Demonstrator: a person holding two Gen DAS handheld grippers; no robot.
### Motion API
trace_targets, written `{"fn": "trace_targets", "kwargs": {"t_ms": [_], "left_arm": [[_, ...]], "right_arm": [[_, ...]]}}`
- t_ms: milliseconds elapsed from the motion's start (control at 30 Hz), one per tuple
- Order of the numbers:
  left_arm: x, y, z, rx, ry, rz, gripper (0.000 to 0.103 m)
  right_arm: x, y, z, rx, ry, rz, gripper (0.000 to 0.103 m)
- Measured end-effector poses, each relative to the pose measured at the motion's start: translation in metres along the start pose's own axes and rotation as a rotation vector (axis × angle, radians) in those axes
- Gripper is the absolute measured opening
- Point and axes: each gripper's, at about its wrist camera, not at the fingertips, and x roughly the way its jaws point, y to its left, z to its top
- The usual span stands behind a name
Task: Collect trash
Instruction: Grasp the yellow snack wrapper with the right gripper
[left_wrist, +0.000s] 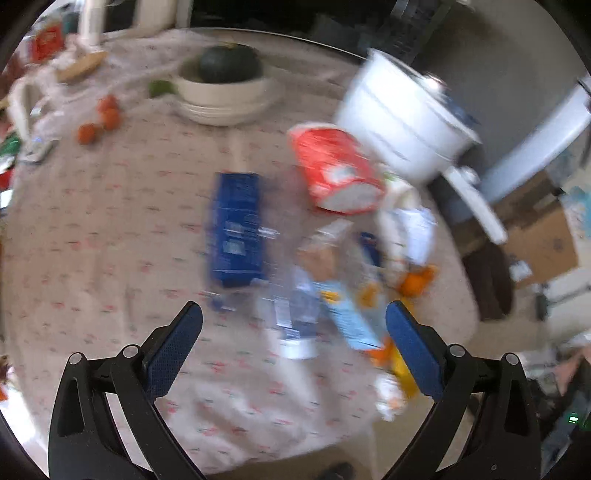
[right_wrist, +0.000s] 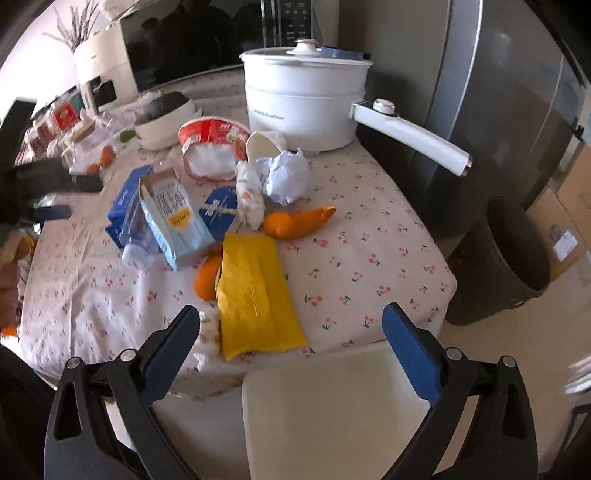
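Observation:
Trash lies in a heap on the flowered tablecloth (right_wrist: 369, 236). A yellow packet (right_wrist: 255, 295) lies nearest my right gripper (right_wrist: 291, 325), which is open and empty at the table's near edge. Behind it are a light blue carton (right_wrist: 177, 221), a dark blue box (left_wrist: 238, 229), a plastic bottle (left_wrist: 295, 317), orange peel (right_wrist: 295, 223), crumpled paper (right_wrist: 286, 177) and a red-and-white cup (right_wrist: 210, 144). My left gripper (left_wrist: 293, 326) is open and empty above the bottle and carton; its view is blurred. It also shows in the right wrist view (right_wrist: 51, 195) at the left.
A dark bin (right_wrist: 498, 262) stands on the floor right of the table. A white electric pot (right_wrist: 303, 99) with a long handle stands at the back. A bowl holding a green squash (left_wrist: 229, 81) and small tomatoes (left_wrist: 99, 122) are far left. A white chair seat (right_wrist: 332, 410) is below.

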Motion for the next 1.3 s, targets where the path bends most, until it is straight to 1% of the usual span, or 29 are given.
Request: {"fn": "trace_targets", "kwargs": {"t_ms": [33, 67, 100, 133, 167, 233, 267, 367, 433, 467, 500, 567, 700, 733, 800, 867, 900, 933, 967, 1000, 1033, 1067, 1133, 1233, 1300], "left_arm": [[0.001, -0.011, -0.003, 0.030, -0.001, -0.007, 0.095], [0.003, -0.016, -0.005, 0.045, 0.001, -0.006, 0.095], [0.006, -0.022, -0.010, 0.054, 0.015, -0.011, 0.095], [0.010, -0.026, -0.015, 0.056, 0.034, -0.028, 0.095], [0.016, -0.029, -0.023, 0.054, 0.069, -0.057, 0.095], [0.025, -0.032, -0.034, 0.051, 0.105, -0.060, 0.095], [0.029, -0.033, -0.038, 0.046, 0.114, -0.059, 0.095], [0.037, -0.042, -0.057, 0.060, 0.162, -0.088, 0.095], [0.040, -0.053, -0.071, 0.102, 0.173, -0.095, 0.095], [0.041, -0.058, -0.075, 0.130, 0.168, -0.085, 0.095], [0.041, -0.063, -0.080, 0.164, 0.161, -0.070, 0.095], [0.048, -0.074, -0.089, 0.239, 0.168, -0.041, 0.095], [0.066, -0.084, -0.102, 0.279, 0.181, -0.012, 0.094], [0.072, -0.086, -0.105, 0.283, 0.178, 0.006, 0.090], [0.082, -0.091, -0.108, 0.292, 0.193, 0.013, 0.080], [0.094, -0.094, -0.110, 0.299, 0.212, 0.010, 0.061], [0.097, -0.095, -0.109, 0.301, 0.207, 0.015, 0.060], [0.097, -0.095, -0.109, 0.310, 0.180, 0.019, 0.051], [0.098, -0.096, -0.108, 0.312, 0.183, 0.008, 0.035], [0.099, -0.094, -0.106, 0.301, 0.200, -0.035, 0.028], [0.098, -0.094, -0.105, 0.285, 0.209, -0.060, 0.027], [0.096, -0.090, -0.104, 0.267, 0.207, -0.068, 0.027], [0.089, -0.082, -0.100, 0.250, 0.184, -0.084, 0.026], [0.075, -0.070, -0.096, 0.216, 0.166, -0.119, 0.026], [0.066, -0.061, -0.094, 0.193, 0.148, -0.114, 0.026]], "right_arm": [[0.002, 0.003, -0.001, -0.005, 0.015, 0.014, 0.086], [0.006, 0.008, -0.003, -0.018, 0.032, 0.033, 0.083], [0.009, 0.013, -0.004, -0.037, 0.041, 0.046, 0.078], [0.011, 0.020, -0.005, -0.066, 0.049, 0.058, 0.076], [0.013, 0.027, -0.007, -0.100, 0.055, 0.058, 0.074], [0.015, 0.030, -0.007, -0.119, 0.061, 0.043, 0.069], [0.016, 0.026, -0.005, -0.106, 0.062, 0.042, 0.068], [0.019, -0.015, 0.005, 0.043, 0.082, 0.051, 0.068], [0.022, -0.039, 0.007, 0.132, 0.098, 0.071, 0.067], [0.024, -0.055, 0.006, 0.193, 0.108, 0.084, 0.066], [0.025, -0.061, 0.006, 0.218, 0.115, 0.089, 0.062], [0.026, -0.066, 0.003, 0.240, 0.127, 0.102, 0.060], [0.029, -0.056, 0.002, 0.221, 0.137, 0.129, 0.057], [0.029, -0.055, 0.003, 0.215, 0.135, 0.126, 0.056], [0.029, -0.052, 0.004, 0.202, 0.129, 0.124, 0.056], [0.030, -0.051, 0.004, 0.195, 0.124, 0.127, 0.055], [0.030, -0.050, 0.004, 0.189, 0.122, 0.128, 0.055], [0.030, -0.049, 0.004, 0.181, 0.118, 0.127, 0.054], [0.031, -0.047, 0.004, 0.168, 0.113, 0.127, 0.053], [0.032, -0.045, 0.005, 0.152, 0.108, 0.125, 0.053], [0.033, -0.042, 0.004, 0.136, 0.104, 0.123, 0.052], [0.034, -0.038, 0.004, 0.116, 0.101, 0.123, 0.051], [0.038, -0.030, 0.003, 0.079, 0.106, 0.125, 0.047], [0.045, -0.010, 0.002, -0.003, 0.113, 0.144, 0.047], [0.049, 0.006, 0.001, -0.062, 0.118, 0.149, 0.049]]}}
